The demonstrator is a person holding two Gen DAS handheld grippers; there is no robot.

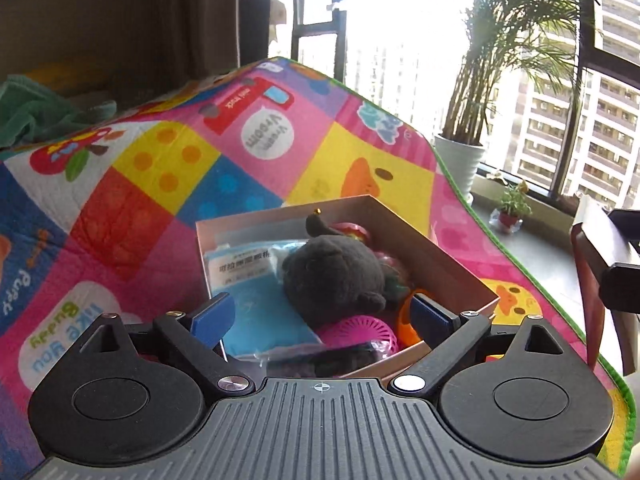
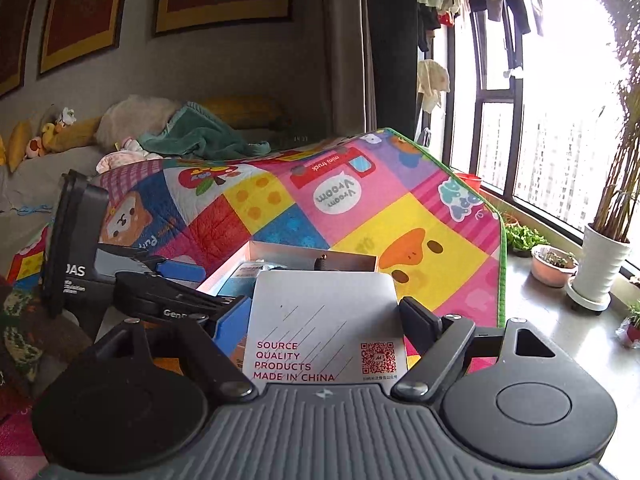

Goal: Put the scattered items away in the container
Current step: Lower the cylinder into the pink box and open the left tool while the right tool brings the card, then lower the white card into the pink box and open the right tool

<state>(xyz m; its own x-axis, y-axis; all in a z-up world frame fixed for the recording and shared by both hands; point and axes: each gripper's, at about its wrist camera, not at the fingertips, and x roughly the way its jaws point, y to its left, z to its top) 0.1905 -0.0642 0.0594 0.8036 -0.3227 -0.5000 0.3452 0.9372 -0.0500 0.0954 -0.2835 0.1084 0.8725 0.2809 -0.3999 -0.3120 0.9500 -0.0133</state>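
Note:
A cardboard box [image 1: 448,264] sits on a colourful play mat [image 1: 168,168]. It holds a dark grey plush toy [image 1: 332,276], a blue packet [image 1: 256,300], a pink round perforated item [image 1: 360,330] and an orange item [image 1: 406,316]. My left gripper [image 1: 320,316] hovers open over the box's near side, empty. In the right wrist view my right gripper [image 2: 324,316] is shut on a white box lid [image 2: 324,312] printed "SOURCE QUALITY PRODUCTS MADE IN CHINA". It holds the lid just in front of the box [image 2: 280,252]. The left gripper [image 2: 160,280] shows at the left.
The mat's green edge [image 1: 520,256] drops off at the right toward a grey floor. Potted plants [image 2: 600,256] stand by the window. A sofa with a green towel [image 2: 200,136] and soft toys lies behind. A dark wooden chair [image 1: 600,264] stands at the right.

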